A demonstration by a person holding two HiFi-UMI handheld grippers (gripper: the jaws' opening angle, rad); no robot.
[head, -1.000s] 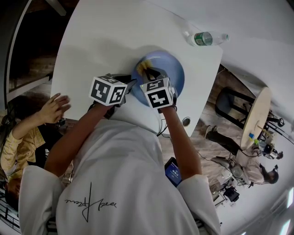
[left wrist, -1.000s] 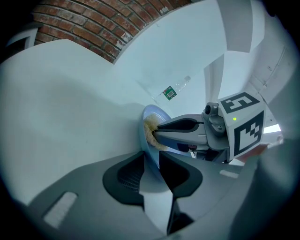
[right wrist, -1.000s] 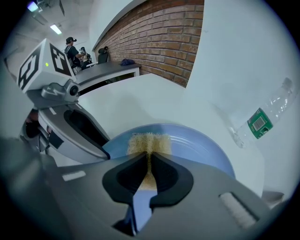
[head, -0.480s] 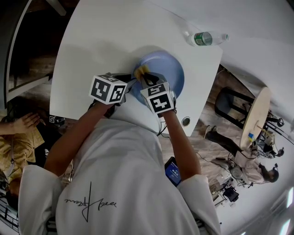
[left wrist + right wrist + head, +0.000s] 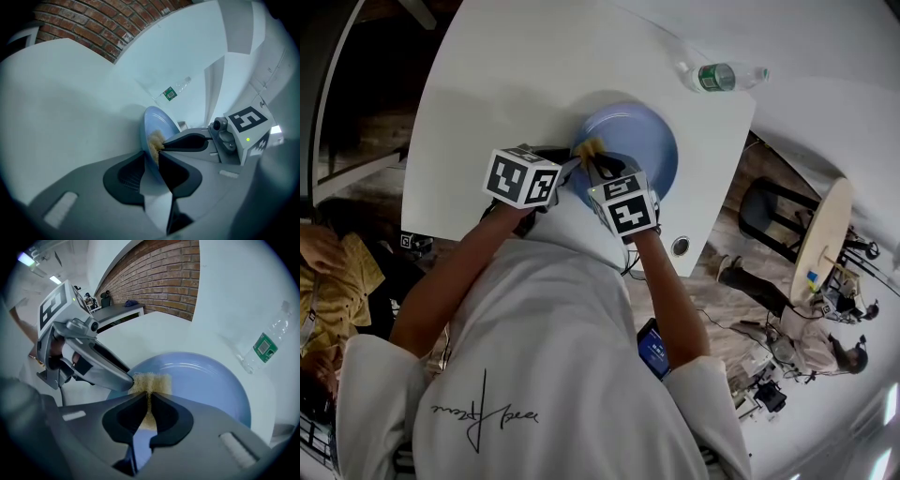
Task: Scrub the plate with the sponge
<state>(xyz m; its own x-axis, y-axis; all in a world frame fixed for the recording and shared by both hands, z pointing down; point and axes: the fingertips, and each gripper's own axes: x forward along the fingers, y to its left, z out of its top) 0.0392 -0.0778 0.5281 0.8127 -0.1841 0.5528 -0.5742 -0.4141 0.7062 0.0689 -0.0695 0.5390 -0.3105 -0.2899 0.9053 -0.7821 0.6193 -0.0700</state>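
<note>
Head view: a blue plate (image 5: 642,141) lies on the white desk (image 5: 516,84), close to its near edge, and both claws meet at the plate's near-left rim. A bottle (image 5: 722,77) lies well apart, at the far corner.
Left gripper view: the left claw (image 5: 151,157) is clamped on the plate's rim, one jaw on each side of the edge.
Right gripper view: the right claw (image 5: 150,397) is pinched tight on the sponge (image 5: 152,382), which rests on the plate's face just beside the left claw's tip.

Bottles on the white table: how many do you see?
1. The bottle lies on the table near its far right corner, beyond the plate. The person's body hides the near edge, so more may be hidden.
</note>
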